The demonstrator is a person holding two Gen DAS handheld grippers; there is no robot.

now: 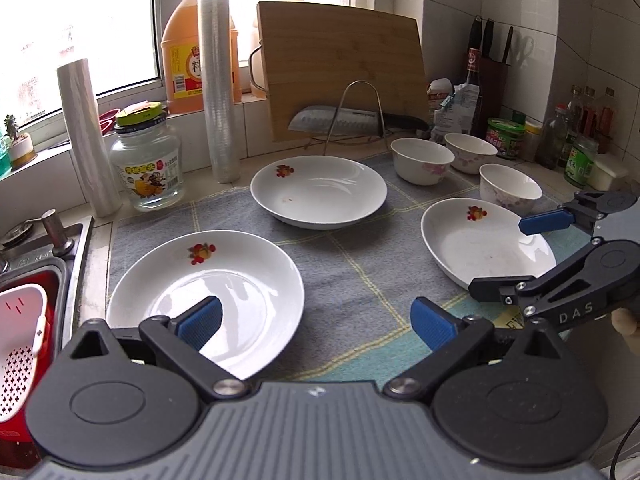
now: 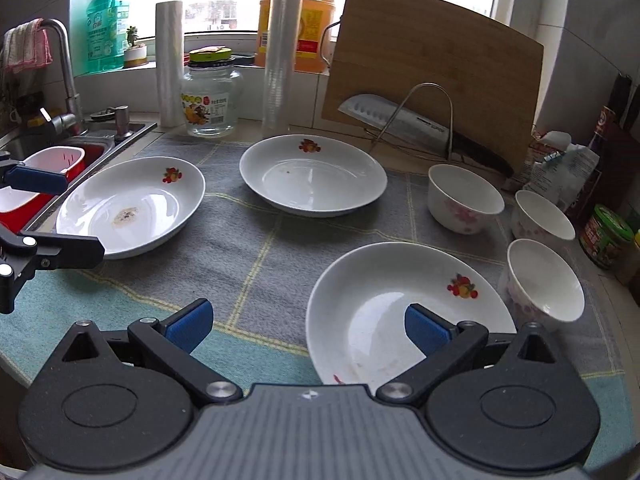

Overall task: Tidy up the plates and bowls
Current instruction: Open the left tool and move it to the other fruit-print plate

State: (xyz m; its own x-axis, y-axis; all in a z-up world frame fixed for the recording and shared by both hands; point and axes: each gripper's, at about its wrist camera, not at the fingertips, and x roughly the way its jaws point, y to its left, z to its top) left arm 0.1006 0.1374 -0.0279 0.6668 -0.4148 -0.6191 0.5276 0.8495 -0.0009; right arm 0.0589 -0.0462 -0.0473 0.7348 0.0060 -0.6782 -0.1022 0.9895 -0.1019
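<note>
Three white plates with a fruit print lie on a grey checked cloth (image 1: 352,264). The near-left plate (image 1: 204,296) sits just below my left gripper (image 1: 316,326), which is open and empty, its left pad over that plate's near rim. The middle plate (image 1: 318,190) lies farther back. My right gripper (image 2: 308,328) is open and empty too, hovering at the near edge of the right plate (image 2: 400,308). Three small white bowls with pink flowers (image 2: 464,198) (image 2: 544,216) (image 2: 544,280) stand at the right. In each view, the other gripper (image 1: 520,256) (image 2: 48,216) shows open at the side.
A wooden cutting board (image 1: 344,68) and a knife on a wire rack (image 1: 340,122) stand at the back. A glass jar (image 1: 148,164), two film rolls and oil jugs line the windowsill. The sink with a red basin (image 2: 80,160) is left; condiment bottles (image 1: 580,136) crowd the right corner.
</note>
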